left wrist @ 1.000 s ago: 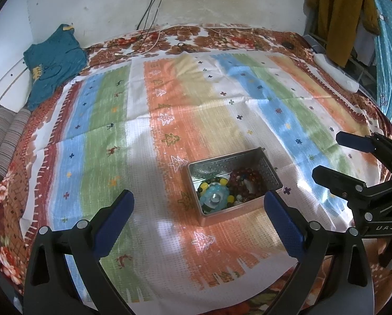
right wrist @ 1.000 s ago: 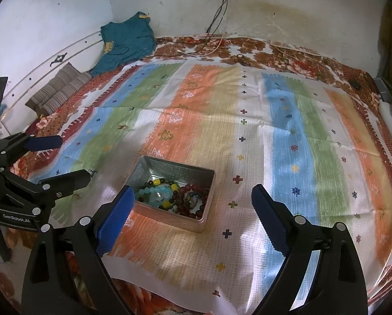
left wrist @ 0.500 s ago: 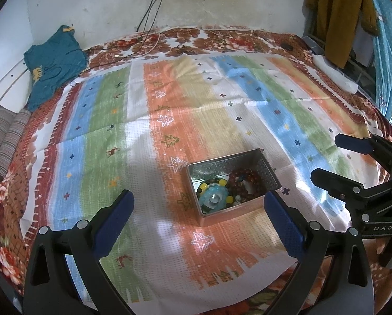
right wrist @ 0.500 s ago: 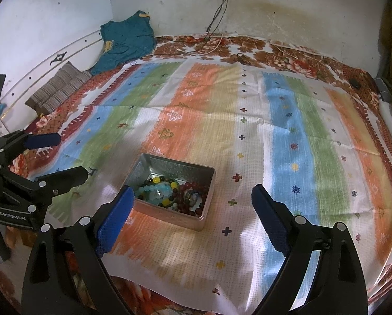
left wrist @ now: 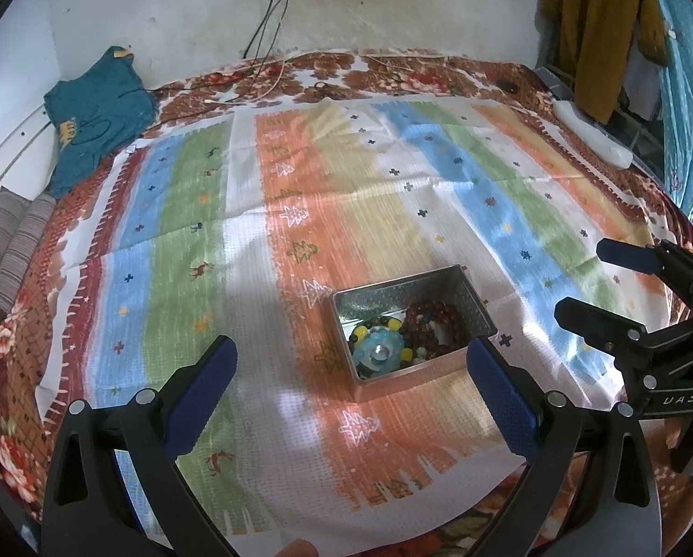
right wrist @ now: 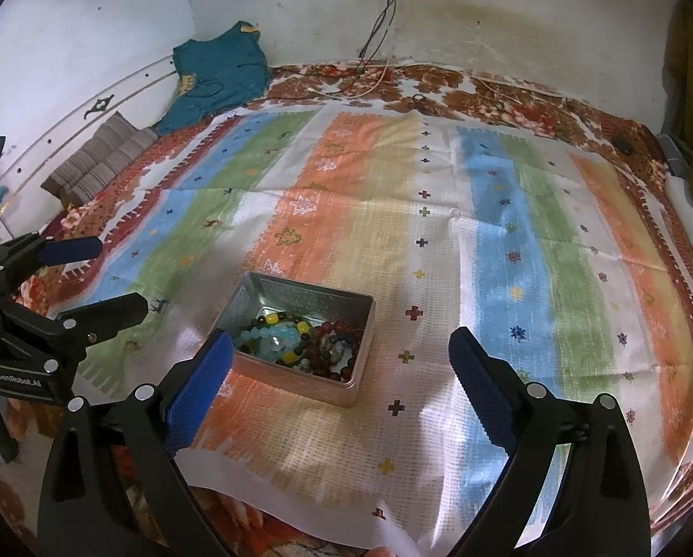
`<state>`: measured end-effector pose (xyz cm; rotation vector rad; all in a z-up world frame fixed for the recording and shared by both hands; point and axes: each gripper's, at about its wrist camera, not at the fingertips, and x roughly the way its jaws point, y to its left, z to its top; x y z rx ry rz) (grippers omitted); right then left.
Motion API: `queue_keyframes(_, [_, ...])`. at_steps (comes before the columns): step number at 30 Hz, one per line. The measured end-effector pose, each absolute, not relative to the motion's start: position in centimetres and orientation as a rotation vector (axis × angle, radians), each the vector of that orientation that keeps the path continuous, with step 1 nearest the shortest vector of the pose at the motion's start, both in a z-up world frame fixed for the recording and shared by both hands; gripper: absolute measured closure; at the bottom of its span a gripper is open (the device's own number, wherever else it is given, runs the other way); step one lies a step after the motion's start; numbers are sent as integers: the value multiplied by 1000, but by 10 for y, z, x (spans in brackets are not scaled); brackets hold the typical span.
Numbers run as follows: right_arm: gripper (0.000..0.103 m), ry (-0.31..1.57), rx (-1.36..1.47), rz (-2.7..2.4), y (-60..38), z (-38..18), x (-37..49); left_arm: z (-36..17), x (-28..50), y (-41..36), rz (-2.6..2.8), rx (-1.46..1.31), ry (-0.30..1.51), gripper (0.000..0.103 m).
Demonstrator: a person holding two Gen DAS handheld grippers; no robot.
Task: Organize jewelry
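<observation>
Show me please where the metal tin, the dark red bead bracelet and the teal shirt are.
metal tin (left wrist: 402, 378), left wrist view, near front wall.
dark red bead bracelet (left wrist: 432, 320), left wrist view, on its beads.
teal shirt (right wrist: 216, 74), right wrist view, middle of the cloth.

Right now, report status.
Left gripper open, empty. Right gripper open, empty. Bead bracelets piled in metal tin on striped cloth. Nothing blocking.

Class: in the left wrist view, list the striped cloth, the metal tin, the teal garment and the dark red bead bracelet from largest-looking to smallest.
1. striped cloth
2. teal garment
3. metal tin, though it lies nearer the camera, so this order is unsure
4. dark red bead bracelet
</observation>
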<state>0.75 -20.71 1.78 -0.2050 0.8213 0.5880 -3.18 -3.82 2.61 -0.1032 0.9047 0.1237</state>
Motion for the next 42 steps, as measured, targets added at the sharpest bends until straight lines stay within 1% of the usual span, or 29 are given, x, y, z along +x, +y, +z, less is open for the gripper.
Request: queue_keyframes(42, [7,796,-180,621,-201,27,-1,31,-46,-42,79,-117,853,6])
